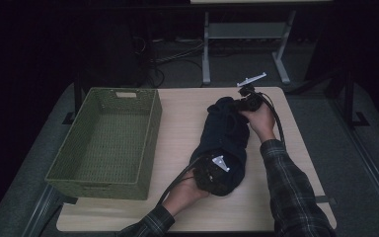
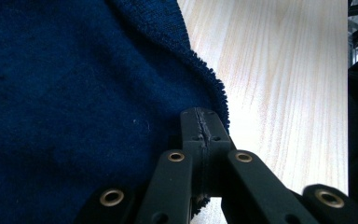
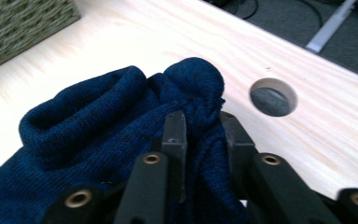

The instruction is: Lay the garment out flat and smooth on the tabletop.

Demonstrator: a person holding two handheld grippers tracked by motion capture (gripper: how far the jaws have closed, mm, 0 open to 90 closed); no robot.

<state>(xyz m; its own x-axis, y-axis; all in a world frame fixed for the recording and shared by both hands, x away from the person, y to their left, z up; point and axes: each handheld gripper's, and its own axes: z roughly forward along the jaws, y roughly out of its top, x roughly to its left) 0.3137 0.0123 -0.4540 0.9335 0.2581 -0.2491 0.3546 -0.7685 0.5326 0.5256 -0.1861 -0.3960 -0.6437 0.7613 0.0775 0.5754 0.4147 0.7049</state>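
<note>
Navy sweater [image 1: 225, 143] lies bunched on the table [image 1: 177, 118], toward its right edge. Left gripper [image 2: 204, 122] is clenched on its near hem; right gripper [image 3: 200, 123] pinches a fold at its far end, beside the green basket [image 1: 106, 143].

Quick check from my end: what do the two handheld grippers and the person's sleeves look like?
Both grippers, left and right, are black, and each trails a black cable. Their black linked fingers carry brass-coloured rivets. The left gripper bears a grey three-cornered plate on top; a pale bracket juts from the right one. The person wears dark plaid shirt sleeves with buttoned cuffs.
</note>
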